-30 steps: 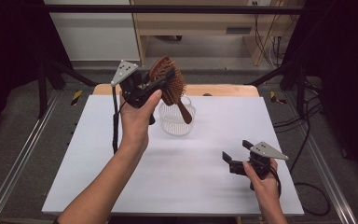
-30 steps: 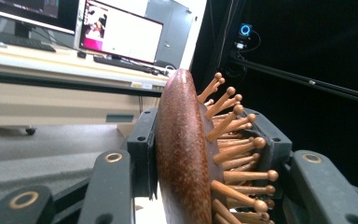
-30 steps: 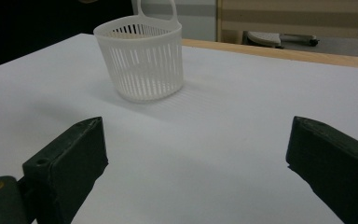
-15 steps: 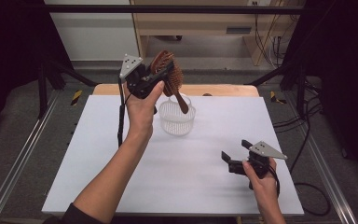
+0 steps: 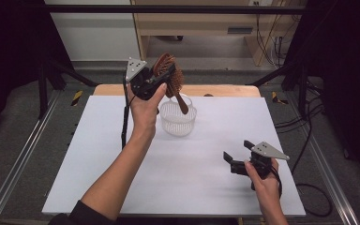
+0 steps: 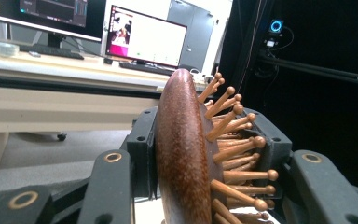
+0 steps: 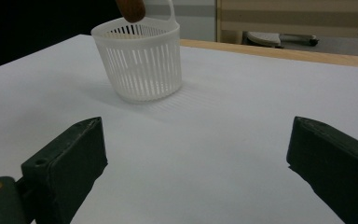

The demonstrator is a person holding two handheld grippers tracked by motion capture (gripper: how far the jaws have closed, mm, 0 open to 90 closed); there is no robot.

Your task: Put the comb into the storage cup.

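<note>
Left tongs [image 5: 166,75] clench the wooden hairbrush [image 5: 171,79] above the basket [image 5: 178,123] near the counter's far edge; right tongs [image 5: 236,157] gape empty. The handle could catch the light basket's rim and tip it.

White counter [image 5: 98,159] with a wooden edge at its far side, framed by metal rails [image 5: 18,164] on grey floor [image 5: 28,117]. Black curtains [image 5: 9,42] on both sides. Beyond, a light wood desk [image 6: 51,93] carries two lit monitors [image 6: 144,37] and a keyboard [image 6: 144,67]. Cables [image 5: 304,126] trail on the floor at right.
</note>
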